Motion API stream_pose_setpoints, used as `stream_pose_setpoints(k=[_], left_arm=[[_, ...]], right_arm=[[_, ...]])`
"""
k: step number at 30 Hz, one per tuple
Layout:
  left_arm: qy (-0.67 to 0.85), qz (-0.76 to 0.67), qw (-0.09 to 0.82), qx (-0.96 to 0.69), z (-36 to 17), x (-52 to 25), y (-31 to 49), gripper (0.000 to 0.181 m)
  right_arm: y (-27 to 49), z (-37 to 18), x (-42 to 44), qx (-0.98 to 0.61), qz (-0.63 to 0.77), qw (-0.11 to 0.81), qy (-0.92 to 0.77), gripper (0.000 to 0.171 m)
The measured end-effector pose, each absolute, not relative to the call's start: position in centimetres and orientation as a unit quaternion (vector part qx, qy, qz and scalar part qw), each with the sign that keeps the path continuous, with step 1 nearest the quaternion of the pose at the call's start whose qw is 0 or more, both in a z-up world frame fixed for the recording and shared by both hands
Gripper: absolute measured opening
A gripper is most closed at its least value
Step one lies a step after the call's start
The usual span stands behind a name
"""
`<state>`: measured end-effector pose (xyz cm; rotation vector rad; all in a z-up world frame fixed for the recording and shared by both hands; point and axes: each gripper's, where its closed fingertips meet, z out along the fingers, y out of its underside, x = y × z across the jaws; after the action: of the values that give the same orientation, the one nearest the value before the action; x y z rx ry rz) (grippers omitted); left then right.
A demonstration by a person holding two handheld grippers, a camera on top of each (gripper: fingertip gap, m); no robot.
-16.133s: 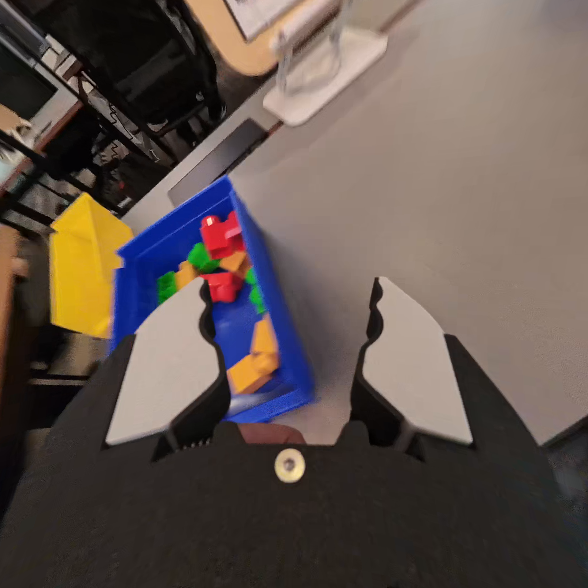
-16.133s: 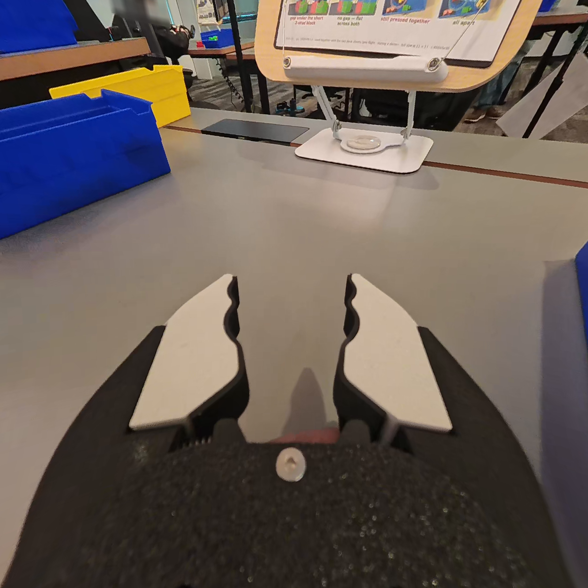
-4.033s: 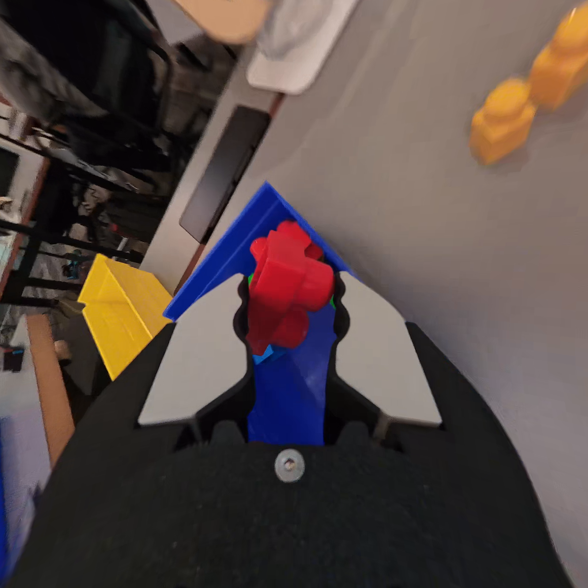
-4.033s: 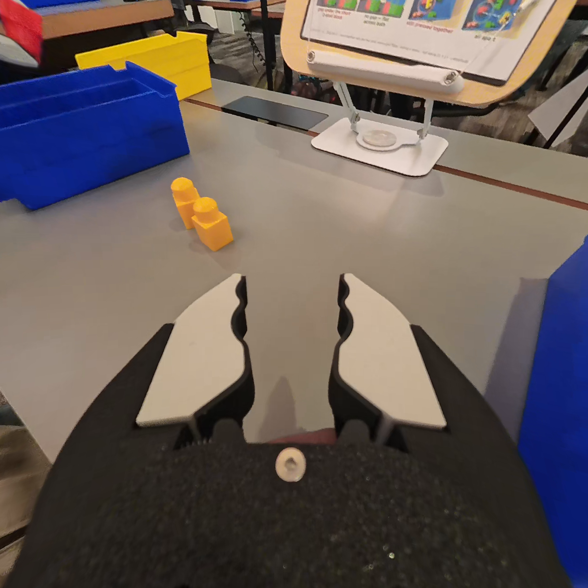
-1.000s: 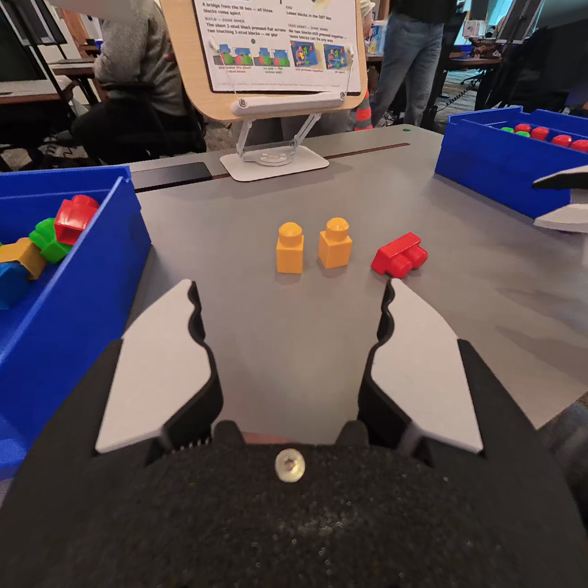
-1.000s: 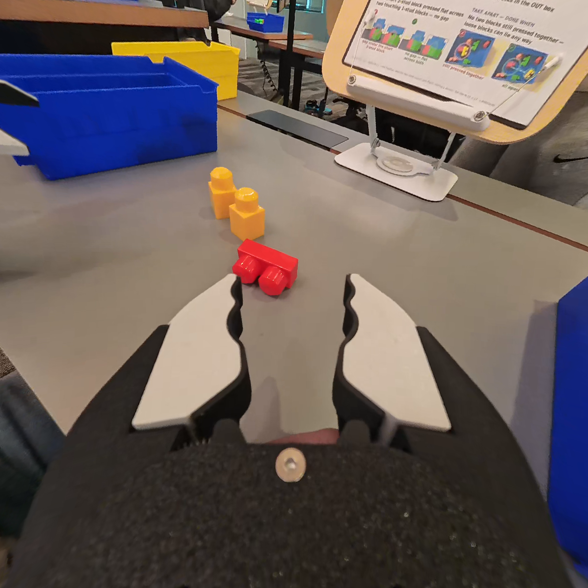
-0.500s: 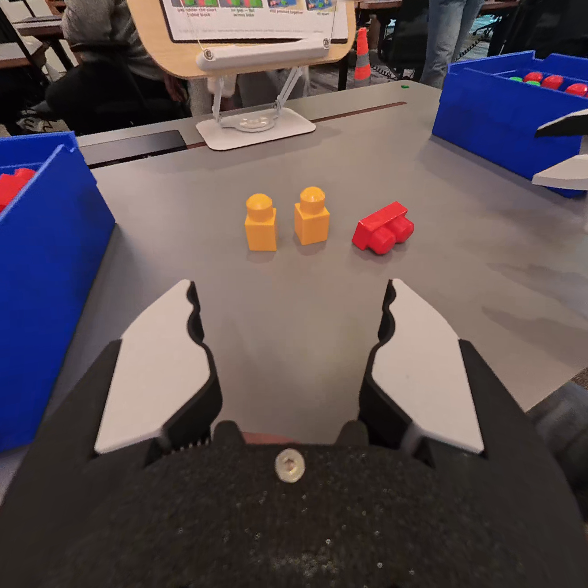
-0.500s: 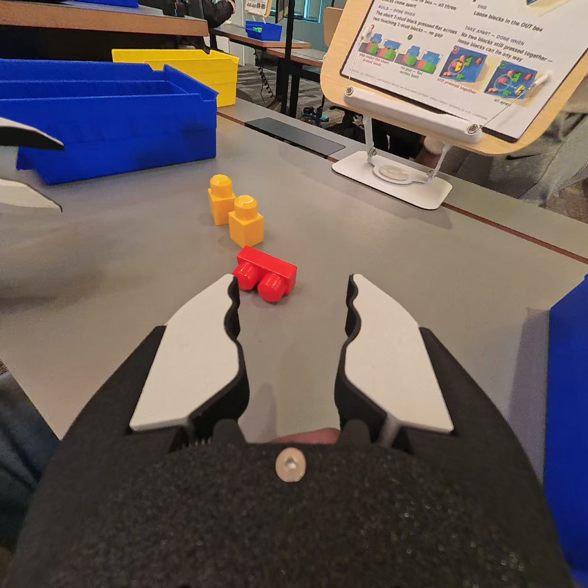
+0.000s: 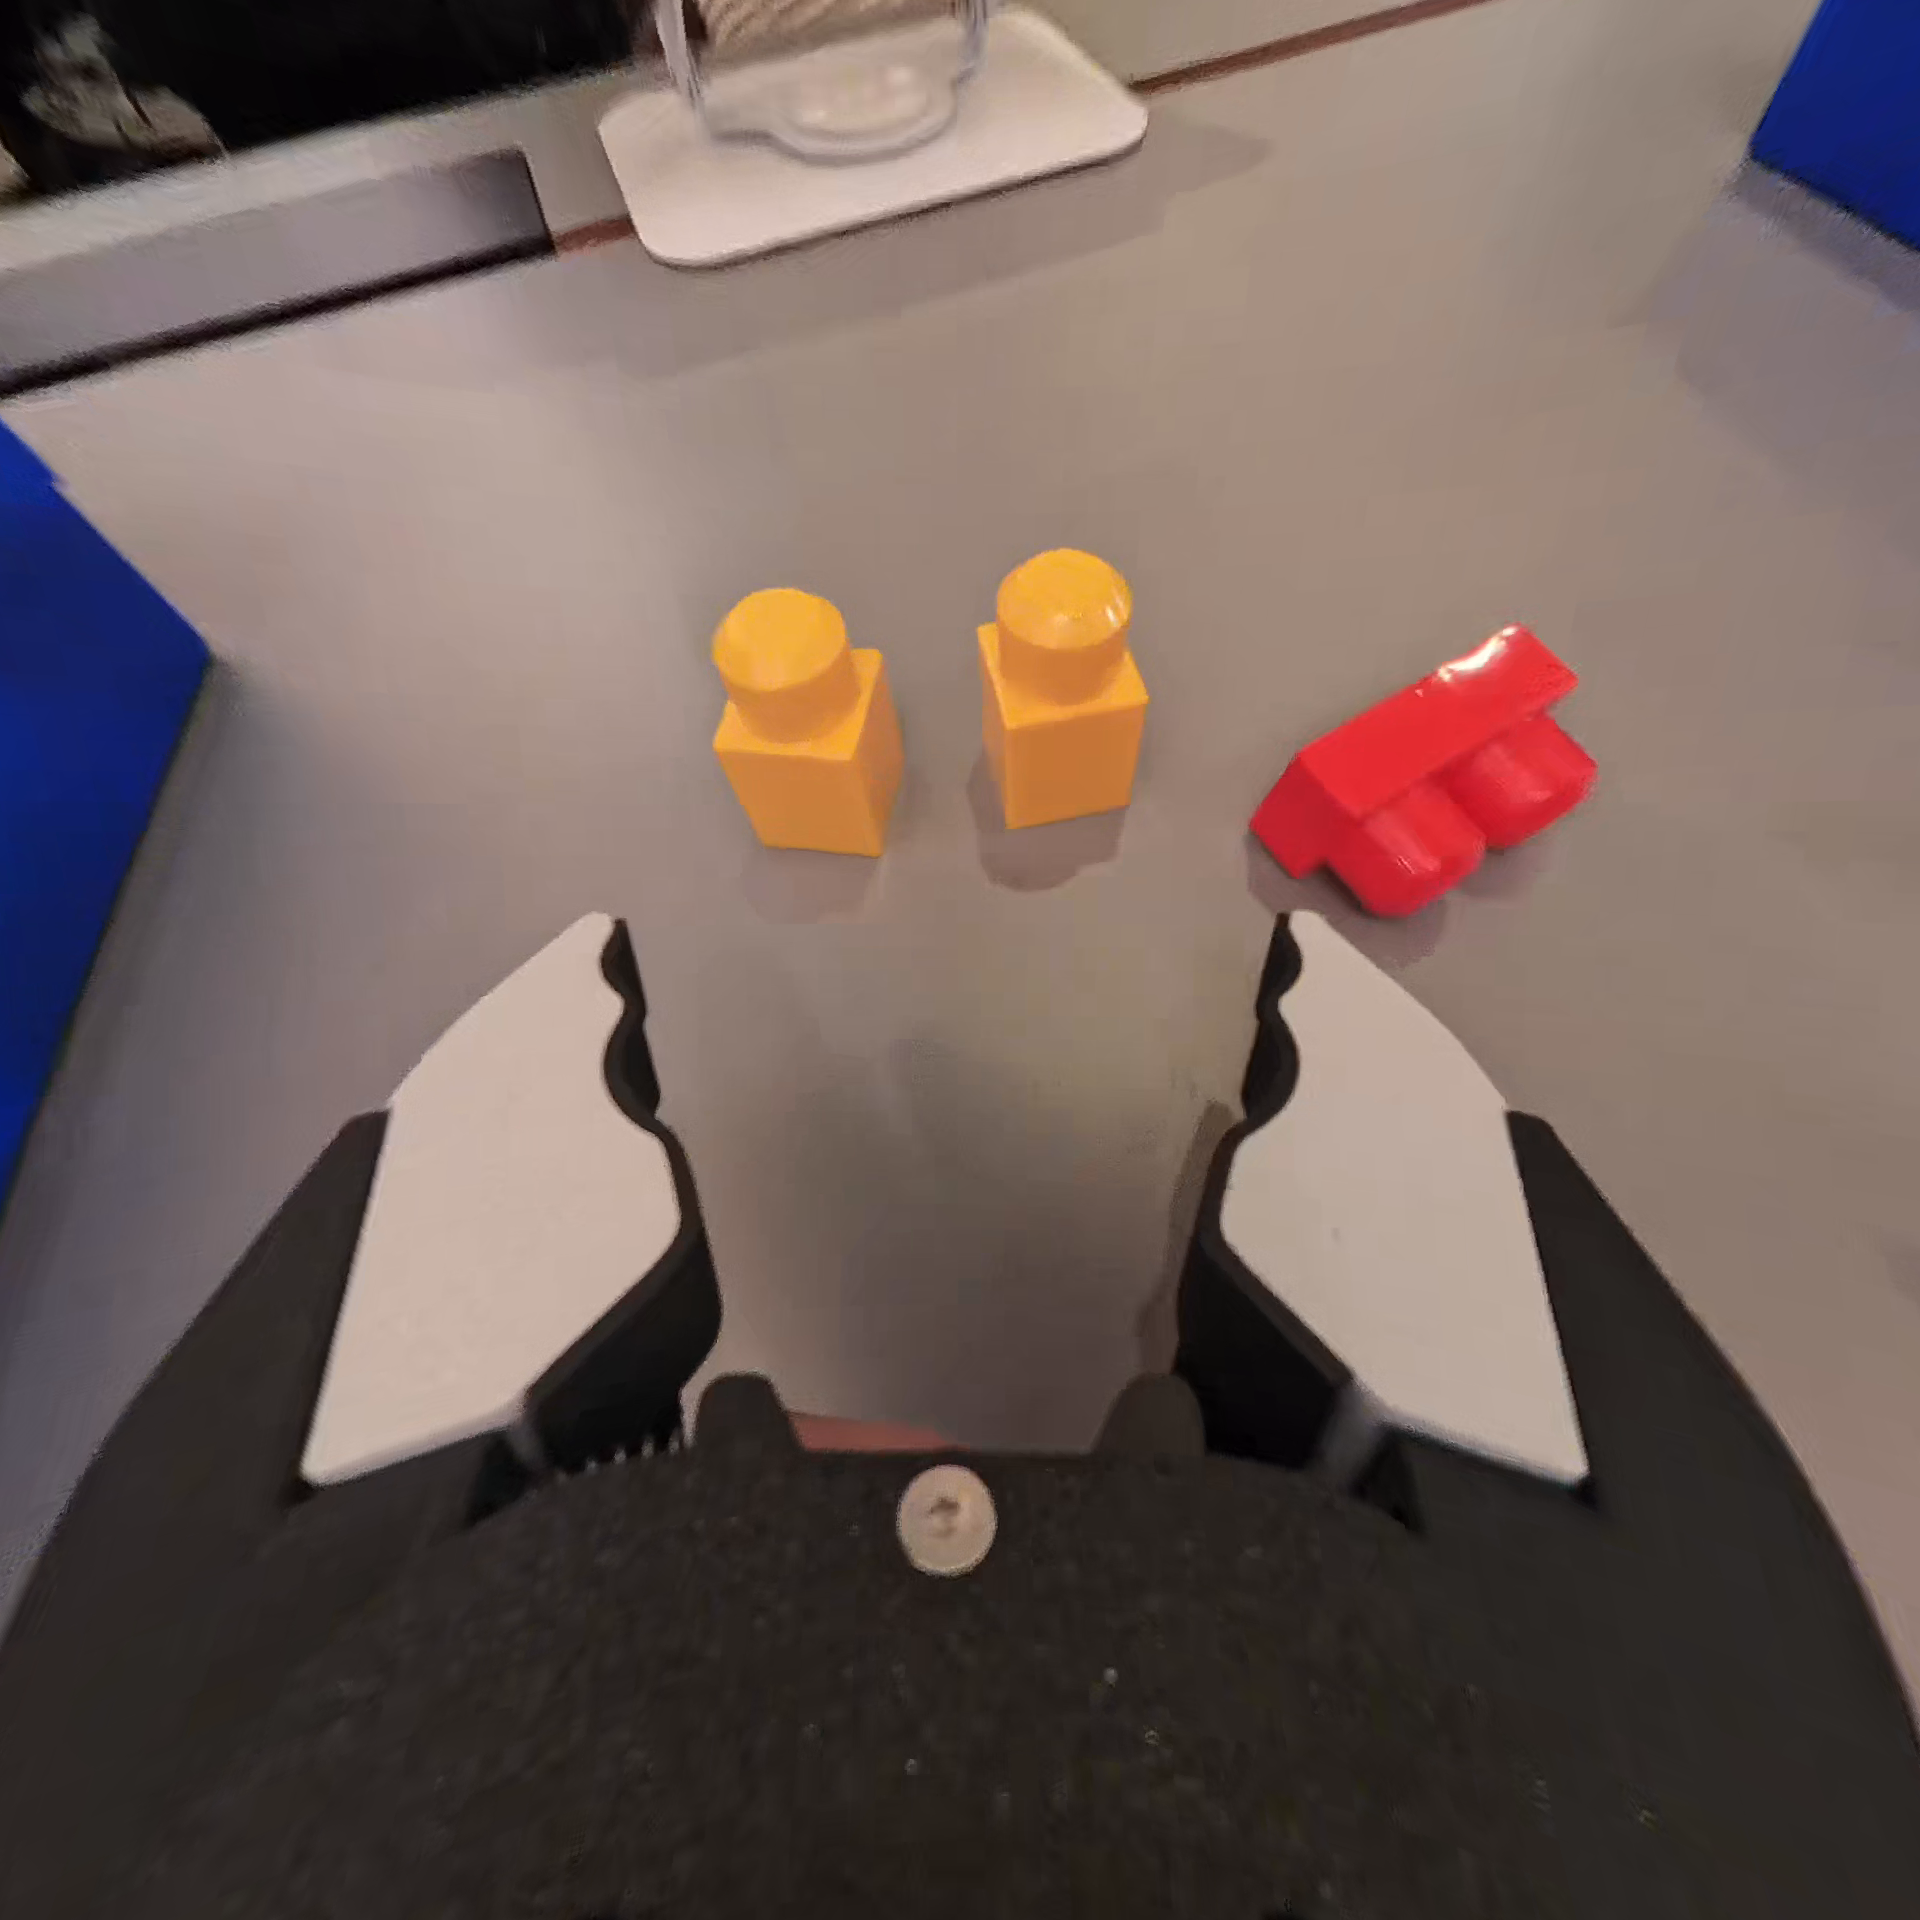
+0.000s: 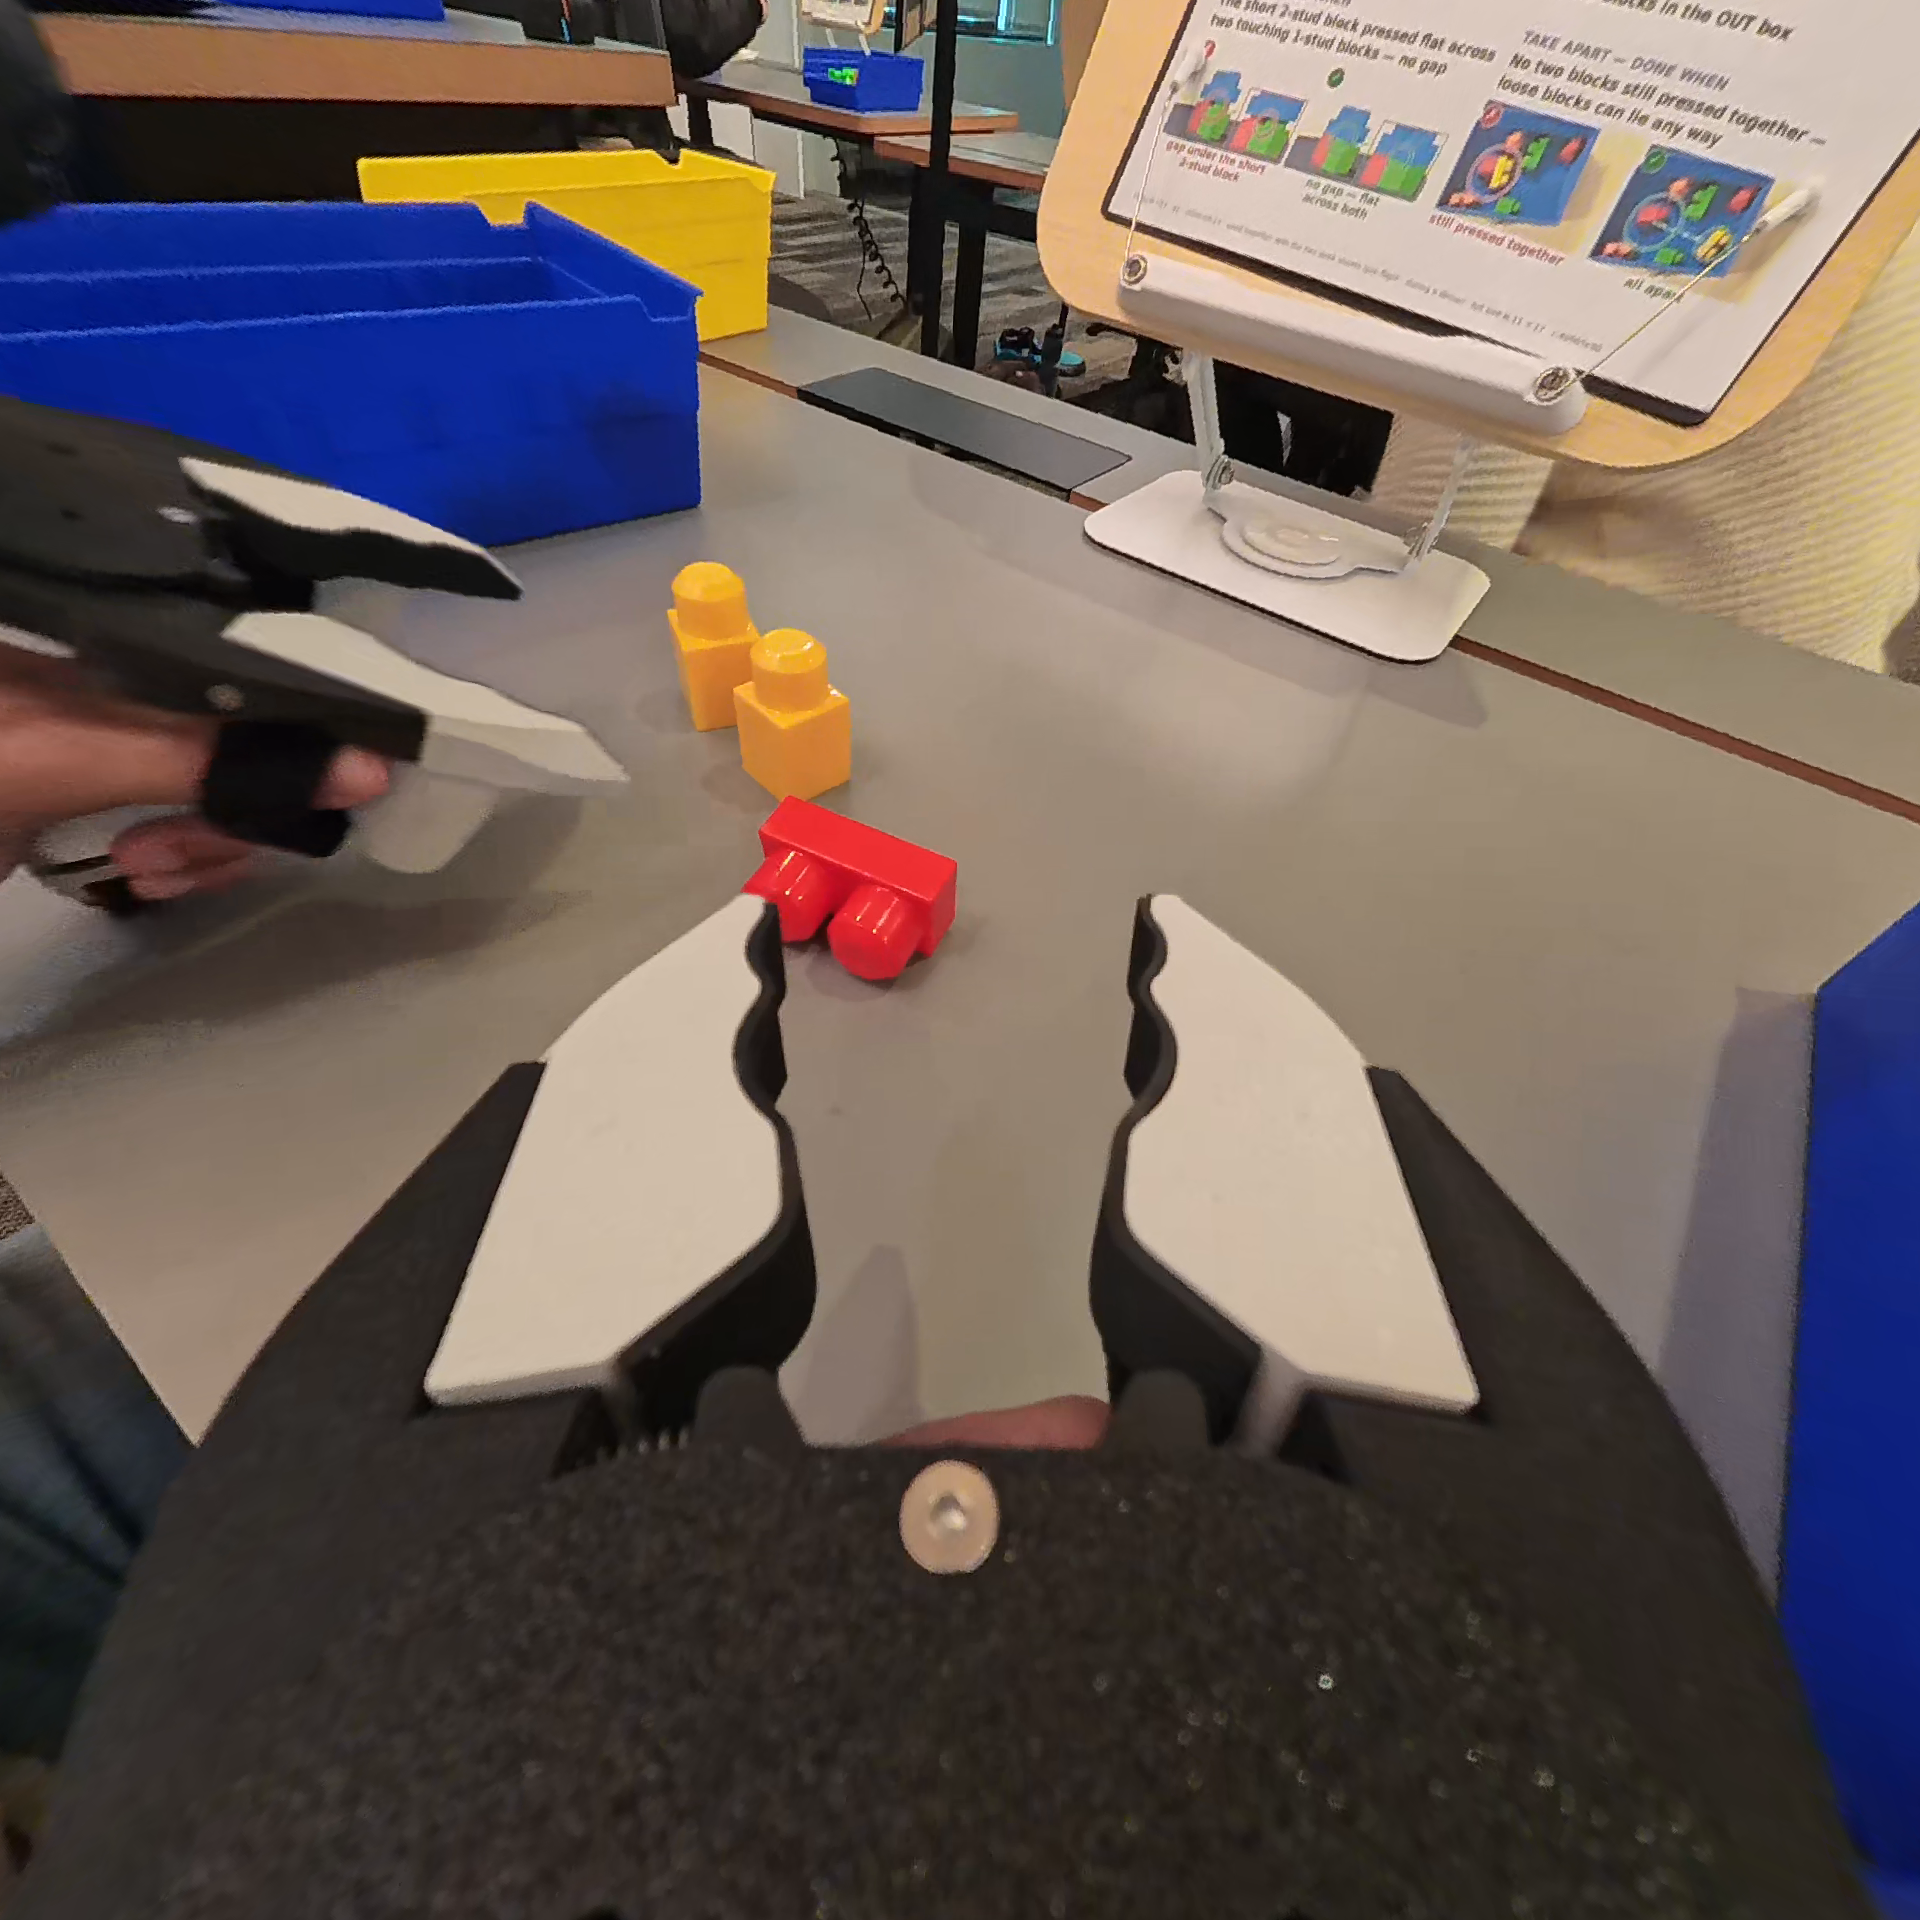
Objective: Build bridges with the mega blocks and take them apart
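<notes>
Two orange one-stud blocks stand upright side by side with a small gap on the grey table, the left one [image 9: 805, 727] and the right one [image 9: 1062, 691]. They also show in the right wrist view [image 10: 712, 644] [image 10: 795, 715]. A red two-stud block [image 9: 1429, 774] lies on its side to their right, studs toward me; it also shows in the right wrist view [image 10: 857, 883]. My left gripper [image 9: 940, 935] is open and empty, just short of the orange blocks; it also shows in the right wrist view [image 10: 561, 665]. My right gripper [image 10: 951, 914] is open and empty, just behind the red block.
A blue bin [image 10: 343, 353] stands at the left of the table, with a yellow bin [image 10: 613, 213] behind it. Another blue bin [image 10: 1860, 1299] edges in at the right. An instruction board on a white stand [image 10: 1299, 561] is at the back. From the left gripper's tips to the red two-stud block [image 9: 1429, 774] is close to 6 cm. Look for it in the right wrist view [image 10: 810, 850] too.
My left gripper has moved forward and tilted down toward the two orange blocks, which now loom larger. My right gripper has barely moved. Both stay open.
</notes>
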<state>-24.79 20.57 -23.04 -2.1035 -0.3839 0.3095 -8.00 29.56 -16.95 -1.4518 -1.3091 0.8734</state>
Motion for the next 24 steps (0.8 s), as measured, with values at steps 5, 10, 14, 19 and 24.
stream_pose_setpoints(k=[5, 10, 14, 19, 24], left_arm=[[-0.184, 0.067, 0.432, -0.88, -25.0, -25.6, 23.3, 0.108], [-0.153, 0.028, 0.435, -0.887, -24.4, -25.5, 24.5, 0.103], [-0.122, 0.046, 0.431, -0.893, -23.6, -26.5, 23.5, 0.105], [-0.106, -0.014, 0.414, -0.904, -24.6, -27.9, 24.2, 0.104], [-0.089, -0.069, 0.404, -0.908, -25.3, -26.5, 24.5, 0.102]], right_arm=[[30.1, -17.1, -7.6, -0.6, 0.361, 0.476, -0.532, 0.063], [30.9, -17.1, -7.2, -0.606, 0.364, 0.474, -0.524, 0.063], [31.4, -17.1, -7.1, -0.609, 0.365, 0.471, -0.524, 0.063], [31.7, -17.5, -7.1, -0.616, 0.376, 0.457, -0.52, 0.063], [31.4, -17.3, -7.3, -0.613, 0.379, 0.453, -0.524, 0.063]])
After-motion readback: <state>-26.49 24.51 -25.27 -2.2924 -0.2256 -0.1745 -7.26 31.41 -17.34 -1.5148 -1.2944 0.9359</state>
